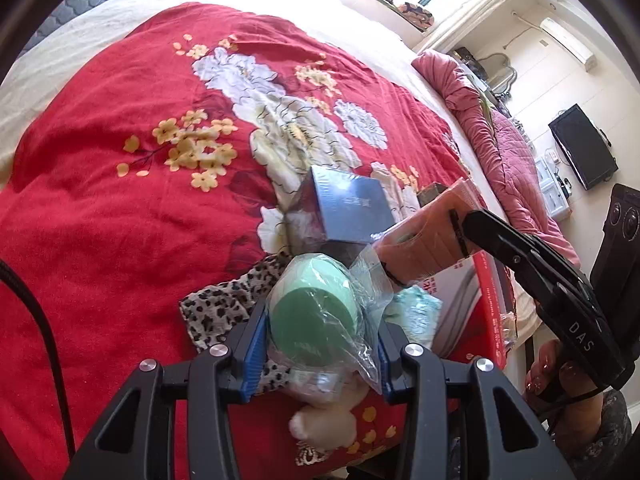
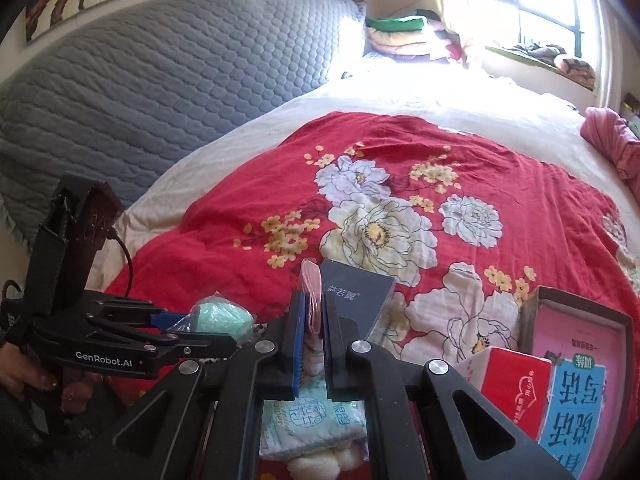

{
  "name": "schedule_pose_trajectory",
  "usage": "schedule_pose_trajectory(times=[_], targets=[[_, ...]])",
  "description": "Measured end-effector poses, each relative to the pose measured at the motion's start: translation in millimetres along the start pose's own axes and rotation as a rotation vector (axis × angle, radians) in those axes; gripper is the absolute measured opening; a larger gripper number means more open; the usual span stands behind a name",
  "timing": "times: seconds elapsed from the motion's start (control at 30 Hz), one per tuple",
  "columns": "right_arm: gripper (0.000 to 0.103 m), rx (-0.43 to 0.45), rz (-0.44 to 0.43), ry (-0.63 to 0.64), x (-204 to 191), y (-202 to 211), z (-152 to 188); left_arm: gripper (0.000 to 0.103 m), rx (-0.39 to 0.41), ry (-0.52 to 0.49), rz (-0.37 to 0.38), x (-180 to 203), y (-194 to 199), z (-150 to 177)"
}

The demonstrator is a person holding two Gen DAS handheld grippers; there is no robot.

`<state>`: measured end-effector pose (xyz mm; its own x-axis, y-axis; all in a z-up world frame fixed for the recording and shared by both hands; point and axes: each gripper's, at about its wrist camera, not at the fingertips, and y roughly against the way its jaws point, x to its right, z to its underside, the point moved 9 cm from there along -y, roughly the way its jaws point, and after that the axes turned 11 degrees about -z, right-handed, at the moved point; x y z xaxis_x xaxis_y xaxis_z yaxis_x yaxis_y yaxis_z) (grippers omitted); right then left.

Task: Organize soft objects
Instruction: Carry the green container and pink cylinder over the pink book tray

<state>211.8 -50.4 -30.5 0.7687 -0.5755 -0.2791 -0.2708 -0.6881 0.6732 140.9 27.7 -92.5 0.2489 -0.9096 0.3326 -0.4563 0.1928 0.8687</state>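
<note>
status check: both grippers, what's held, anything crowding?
Left gripper shut on green sponge in plastic bag. Right gripper shut on pink pack. Blue box and leopard cloth crowd close on the red quilt.

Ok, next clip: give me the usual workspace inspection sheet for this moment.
Surface: red floral quilt on a bed.
Job's things: green sponge in plastic bag, pink packet, white fluffy toy.
Clutter: blue box, leopard cloth, red tissue pack, open carton.
Grippers: left gripper shut on the green sponge; right gripper shut on the pink packet.
Cables: black cable.
Surroundings: grey headboard, window.
</note>
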Motion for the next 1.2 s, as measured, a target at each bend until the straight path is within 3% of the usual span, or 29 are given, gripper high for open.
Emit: schedule_pose_trajectory(times=[0.4, 0.63, 1.2], targets=[[0.007, 0.127, 0.033, -0.086, 19.3, 65.1, -2.4, 0.044, 0.068, -0.1, 0.009, 53.0, 34.0, -8.4], [0.007, 0.199, 0.08, -0.127, 38.6, 114.5, 0.1, 0.044, 0.115, -0.204, 0.027, 107.3, 51.6, -16.2], [0.007, 0.372, 0.233, -0.258, 103.6, 235.3, 44.5, 0.044, 0.084, -0.396, 0.093, 229.8, 41.7, 2.2]])
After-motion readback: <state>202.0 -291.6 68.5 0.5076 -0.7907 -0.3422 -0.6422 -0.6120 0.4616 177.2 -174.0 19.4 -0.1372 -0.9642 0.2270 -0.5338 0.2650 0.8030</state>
